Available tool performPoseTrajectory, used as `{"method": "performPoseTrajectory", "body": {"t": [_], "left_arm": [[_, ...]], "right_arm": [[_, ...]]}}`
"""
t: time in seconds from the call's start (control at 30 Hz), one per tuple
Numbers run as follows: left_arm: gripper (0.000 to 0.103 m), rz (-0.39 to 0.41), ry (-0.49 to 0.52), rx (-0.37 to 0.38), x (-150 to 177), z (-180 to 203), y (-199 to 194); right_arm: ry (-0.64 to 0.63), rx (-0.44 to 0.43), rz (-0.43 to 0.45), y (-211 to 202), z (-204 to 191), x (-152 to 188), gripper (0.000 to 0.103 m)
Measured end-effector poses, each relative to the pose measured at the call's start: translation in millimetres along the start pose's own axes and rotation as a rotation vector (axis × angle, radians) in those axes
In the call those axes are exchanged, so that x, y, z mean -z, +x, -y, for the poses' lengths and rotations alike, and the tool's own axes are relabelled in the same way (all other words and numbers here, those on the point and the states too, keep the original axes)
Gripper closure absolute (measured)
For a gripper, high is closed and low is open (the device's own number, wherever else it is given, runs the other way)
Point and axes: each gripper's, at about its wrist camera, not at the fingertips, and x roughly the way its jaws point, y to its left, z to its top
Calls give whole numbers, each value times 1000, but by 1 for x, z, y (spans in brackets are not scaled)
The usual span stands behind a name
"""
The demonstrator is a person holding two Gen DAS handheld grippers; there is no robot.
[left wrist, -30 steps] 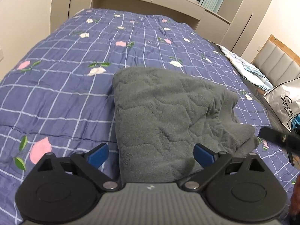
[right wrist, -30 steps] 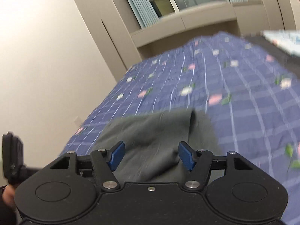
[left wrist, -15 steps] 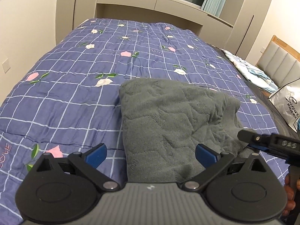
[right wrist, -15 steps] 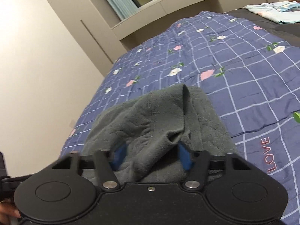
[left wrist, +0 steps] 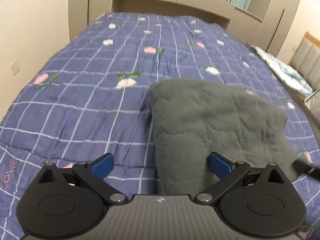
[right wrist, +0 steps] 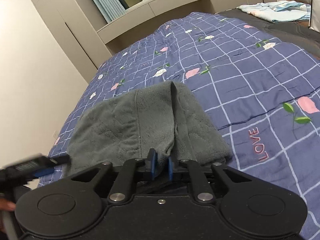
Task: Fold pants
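Note:
Grey fleece pants (left wrist: 210,120) lie folded in a thick stack on the blue checked quilt (left wrist: 80,110). My left gripper (left wrist: 160,164) is open just above the quilt, with the stack's near left corner between its fingers and no pad pressing. In the right wrist view the pants (right wrist: 124,128) show a seam and a raised fold. My right gripper (right wrist: 161,166) has its jaws closing, and the blue pads pinch the fabric at the near edge. The left gripper (right wrist: 38,168) appears blurred at the lower left there.
The quilt (right wrist: 250,80) spreads far around the pants. A light blue cloth (right wrist: 274,10) lies on a dark cover at the far right. A cream wall runs along the bed's left side; built-in cabinets and a window stand behind it. A padded headboard (left wrist: 308,60) is at right.
The right gripper's jaws went from wide apart to narrow, pinching the pants' near edge. The left gripper shifted left, so the pants now sit toward its right finger.

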Motion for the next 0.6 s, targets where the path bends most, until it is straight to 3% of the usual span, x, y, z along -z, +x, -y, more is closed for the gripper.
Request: {"method": "performPoseTrajectory", "body": {"t": [0.03,0.07,0.1,0.17,0.33,0.43,0.5,0.6], "left_arm": [[1,5,-2,12,1,-1,2],[1,4,-1,20,2,-1,3],[1,-1,3,25,2,0,5],[1,-13,18,27,2,3,8],[0,-19,33,28,4,11,13],[0,-23,44,32,5,16,16],[0,-28,47,35,5,17,18],[1,-32,47,54,3,15,16]], "right_arm": [[-32,18,21,-4,-5,-2,70],[-79,40,48,-7,-11,-8,59],[-120,43,64,-8,-15,-13,41],[-195,21,61,-1,-22,-24,24],[-356,38,20,47,-39,-46,25],[-429,104,-6,79,-44,-47,25],[-427,140,-46,100,-36,-43,21],[-410,159,-31,105,-25,-37,15]]}}
